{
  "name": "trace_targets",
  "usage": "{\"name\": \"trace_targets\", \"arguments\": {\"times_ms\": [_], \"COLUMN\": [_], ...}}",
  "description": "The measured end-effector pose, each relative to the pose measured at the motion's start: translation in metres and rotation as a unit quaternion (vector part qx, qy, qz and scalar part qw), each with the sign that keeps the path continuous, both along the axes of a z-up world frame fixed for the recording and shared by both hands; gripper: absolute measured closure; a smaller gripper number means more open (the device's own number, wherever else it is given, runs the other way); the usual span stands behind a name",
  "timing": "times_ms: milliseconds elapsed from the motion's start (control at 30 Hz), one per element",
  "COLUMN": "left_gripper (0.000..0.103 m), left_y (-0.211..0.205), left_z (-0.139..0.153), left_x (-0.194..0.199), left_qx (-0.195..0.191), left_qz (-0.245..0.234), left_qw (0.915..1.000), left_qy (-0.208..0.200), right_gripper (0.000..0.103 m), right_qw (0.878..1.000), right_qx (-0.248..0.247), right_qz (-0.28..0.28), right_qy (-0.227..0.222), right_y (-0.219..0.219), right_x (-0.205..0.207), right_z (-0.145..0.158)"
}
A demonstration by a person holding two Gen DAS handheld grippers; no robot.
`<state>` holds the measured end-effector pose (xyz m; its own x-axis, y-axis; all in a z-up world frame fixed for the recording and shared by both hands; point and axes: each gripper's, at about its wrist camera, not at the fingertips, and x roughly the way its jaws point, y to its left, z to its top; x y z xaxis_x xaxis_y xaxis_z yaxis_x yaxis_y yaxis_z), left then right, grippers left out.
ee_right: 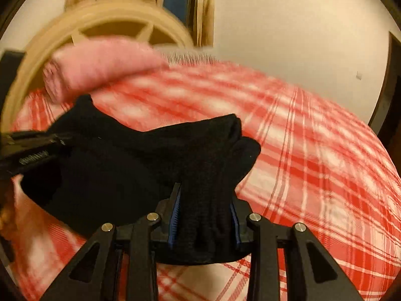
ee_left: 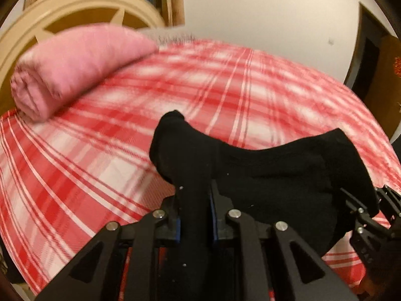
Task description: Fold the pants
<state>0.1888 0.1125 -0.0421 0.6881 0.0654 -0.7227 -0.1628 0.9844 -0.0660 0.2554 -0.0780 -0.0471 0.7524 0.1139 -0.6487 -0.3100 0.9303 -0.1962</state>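
Note:
The black pants (ee_left: 275, 173) hang between my two grippers above the red-and-white plaid bed (ee_left: 87, 165). My left gripper (ee_left: 195, 193) is shut on one bunched end of the pants, whose cloth sticks up past the fingertips. My right gripper (ee_right: 205, 195) is shut on the other end of the pants (ee_right: 140, 155). The right gripper also shows at the right edge of the left wrist view (ee_left: 368, 213). The left gripper also shows at the left edge of the right wrist view (ee_right: 37, 148). The cloth sags between them.
A rolled pink blanket (ee_left: 75, 67) lies at the far left of the bed, in front of a rounded beige headboard (ee_left: 75, 7). A white wall (ee_left: 263, 12) and a dark doorway (ee_left: 368, 50) stand behind the bed (ee_right: 313, 163).

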Motion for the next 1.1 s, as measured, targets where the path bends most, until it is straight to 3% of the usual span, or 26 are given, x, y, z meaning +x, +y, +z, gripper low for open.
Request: {"name": "trace_targets", "arguments": {"times_ms": [167, 333, 500, 600, 667, 733, 833, 900, 1100], "left_gripper": [0.067, 0.049, 0.018, 0.006, 0.004, 0.004, 0.005, 0.006, 0.006], "left_y": [-0.002, 0.003, 0.024, 0.053, 0.072, 0.088, 0.090, 0.082, 0.038], "left_z": [-0.012, -0.015, -0.008, 0.000, 0.004, 0.007, 0.007, 0.005, -0.012], "left_x": [0.002, 0.004, -0.006, -0.026, -0.041, -0.056, -0.068, -0.072, -0.064], "left_qx": [0.019, 0.022, 0.011, -0.009, -0.021, -0.025, -0.018, -0.020, 0.011], "left_qz": [0.002, 0.012, 0.010, 0.027, 0.052, 0.085, 0.102, 0.091, 0.062], "left_qw": [0.9998, 0.9997, 0.9994, 0.9989, 0.9981, 0.9959, 0.9946, 0.9956, 0.9975], "left_qy": [0.006, 0.008, 0.032, 0.036, 0.025, 0.015, 0.011, 0.011, 0.034], "right_gripper": [0.066, 0.055, 0.050, 0.050, 0.050, 0.050, 0.050, 0.059, 0.061], "right_qw": [1.000, 0.999, 0.994, 0.988, 0.981, 0.981, 0.990, 0.993, 0.995], "right_qx": [0.006, 0.033, 0.097, 0.147, 0.172, 0.165, 0.118, 0.102, 0.087], "right_qz": [-0.004, -0.012, -0.014, -0.051, -0.084, -0.104, -0.069, -0.037, -0.029], "right_qy": [0.013, 0.034, 0.047, 0.014, -0.003, -0.022, -0.037, -0.040, 0.028], "right_y": [-0.012, -0.022, -0.041, -0.066, -0.080, -0.081, -0.052, -0.028, -0.006], "right_x": [0.006, 0.013, 0.007, -0.014, -0.027, -0.040, -0.057, -0.064, -0.054], "right_z": [-0.017, -0.021, -0.011, 0.006, 0.013, 0.018, 0.017, 0.015, -0.013]}}
